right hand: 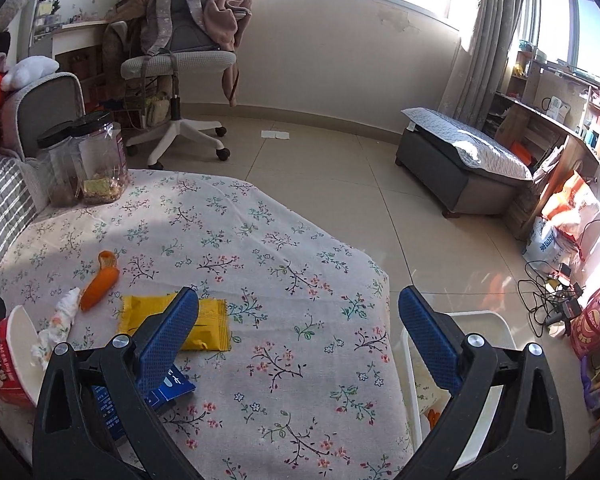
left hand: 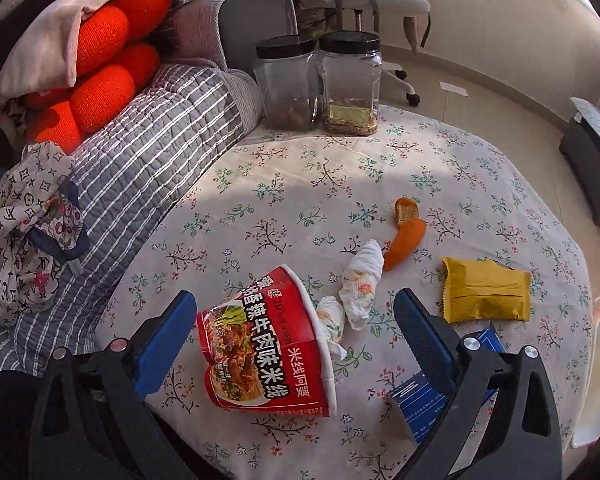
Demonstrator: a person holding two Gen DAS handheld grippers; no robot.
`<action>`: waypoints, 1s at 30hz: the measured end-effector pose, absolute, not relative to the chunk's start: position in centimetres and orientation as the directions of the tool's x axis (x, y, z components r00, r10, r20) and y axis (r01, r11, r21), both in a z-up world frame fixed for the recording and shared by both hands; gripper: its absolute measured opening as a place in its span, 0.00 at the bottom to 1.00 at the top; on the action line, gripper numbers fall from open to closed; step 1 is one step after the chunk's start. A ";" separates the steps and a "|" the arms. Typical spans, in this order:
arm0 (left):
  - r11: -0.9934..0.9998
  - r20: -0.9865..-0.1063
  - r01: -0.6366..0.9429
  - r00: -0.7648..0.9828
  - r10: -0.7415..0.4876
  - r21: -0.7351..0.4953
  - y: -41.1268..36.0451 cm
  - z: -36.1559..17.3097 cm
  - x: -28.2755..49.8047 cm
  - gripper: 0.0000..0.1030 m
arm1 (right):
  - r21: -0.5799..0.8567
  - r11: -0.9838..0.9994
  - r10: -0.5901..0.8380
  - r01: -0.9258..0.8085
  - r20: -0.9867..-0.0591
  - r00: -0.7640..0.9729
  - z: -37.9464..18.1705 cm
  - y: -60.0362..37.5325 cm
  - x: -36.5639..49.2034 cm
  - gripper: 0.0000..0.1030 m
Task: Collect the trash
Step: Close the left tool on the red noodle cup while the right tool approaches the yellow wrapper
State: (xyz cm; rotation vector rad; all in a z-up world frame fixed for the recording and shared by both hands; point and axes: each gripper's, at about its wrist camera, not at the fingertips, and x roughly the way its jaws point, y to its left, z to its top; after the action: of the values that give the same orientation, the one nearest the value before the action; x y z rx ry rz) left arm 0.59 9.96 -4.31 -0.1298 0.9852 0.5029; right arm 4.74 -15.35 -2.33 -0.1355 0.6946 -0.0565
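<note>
Left wrist view shows the left hand-held gripper (left hand: 294, 322) spread wide around a red noodle cup (left hand: 266, 350) lying on its side on the flowery tabletop (left hand: 340, 176), not squeezing it. Crumpled tissues (left hand: 360, 280) touch the cup's rim. Past them lie orange peel (left hand: 406, 236) and a yellow packet (left hand: 484, 290). The right hand-held gripper (right hand: 298, 326) is wide too, holding nothing, near a white bin (right hand: 496, 324).
</note>
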 end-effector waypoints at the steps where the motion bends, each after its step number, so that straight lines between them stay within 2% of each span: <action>1: 0.875 -0.836 -0.473 0.435 0.335 0.105 10.7 -4.7 0.5 0.93 | -0.145 0.989 -0.093 0.000 -0.639 0.764 -2.4 -15.1 4.8 0.93; 7: 0.860 -0.865 -0.498 0.374 0.333 0.116 12.2 -7.0 0.4 0.93 | -0.148 0.989 -0.079 -0.025 -0.657 0.750 -3.1 -14.3 5.3 0.93; 15: 0.851 -0.922 -0.525 0.311 0.230 0.035 13.5 -9.9 0.5 0.93 | -0.136 0.990 -0.076 -0.026 -0.695 0.715 -4.2 -14.4 6.0 0.93; 19: 0.867 -0.919 -0.498 0.338 0.202 0.008 13.9 -9.7 0.4 0.93 | -0.115 0.993 -0.060 -0.037 -0.731 0.680 -5.0 -14.4 6.5 0.93; 21: 0.882 -0.918 -0.472 0.348 0.192 0.006 13.9 -9.5 0.5 0.90 | -0.095 0.995 -0.050 -0.035 -0.760 0.648 -5.7 -14.5 7.0 0.93; 30: 0.909 -0.888 -0.410 0.441 0.130 -0.070 14.9 -7.2 1.3 0.85 | -0.076 0.997 -0.052 -0.018 -0.817 0.575 -7.9 -14.8 8.4 0.93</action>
State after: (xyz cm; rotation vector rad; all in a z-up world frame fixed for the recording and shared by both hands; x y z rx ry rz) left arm 1.28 14.90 -7.20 -0.2939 1.0652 0.3411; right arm 8.38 -14.76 -7.92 -0.0789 0.9587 -0.0201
